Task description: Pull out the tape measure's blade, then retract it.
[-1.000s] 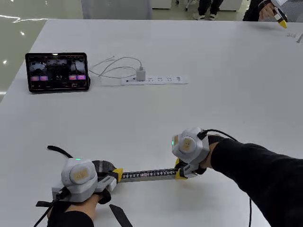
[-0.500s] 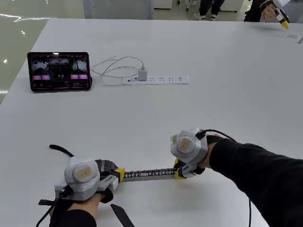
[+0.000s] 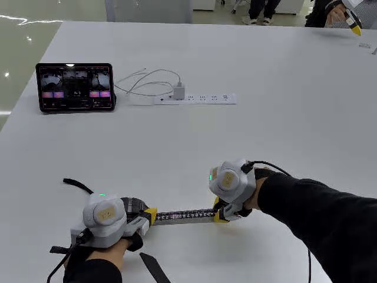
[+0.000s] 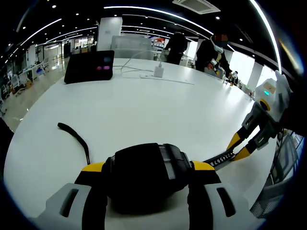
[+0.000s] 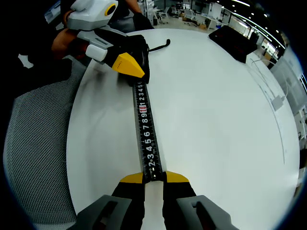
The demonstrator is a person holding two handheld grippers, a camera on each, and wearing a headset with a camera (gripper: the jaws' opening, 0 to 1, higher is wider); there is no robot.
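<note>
The black tape measure case (image 3: pixel 133 207) lies on the white table (image 3: pixel 194 141), and my left gripper (image 3: pixel 145 217) is shut on it. In the left gripper view the case (image 4: pixel 146 175) sits between the yellow-tipped jaws of the left gripper (image 4: pixel 148 167). The blade (image 3: pixel 184 216) runs flat along the table to my right gripper (image 3: pixel 218 217), which is shut on its end. In the right gripper view the numbered blade (image 5: pixel 145 129) leads from the right gripper (image 5: pixel 153 178) back to the case (image 5: pixel 140 51) and the left gripper (image 5: pixel 127 64).
A tablet (image 3: pixel 75 87) stands at the far left. Beside it lies a power strip (image 3: pixel 197 99) with a charger and white cable. Black straps lie near the left hand (image 3: pixel 76 185) and at the near edge (image 3: pixel 154 270). A person stands at the far right corner.
The right gripper has edged left toward the case, and the exposed blade looks slightly shorter. The left gripper has kept its hold on the case.
</note>
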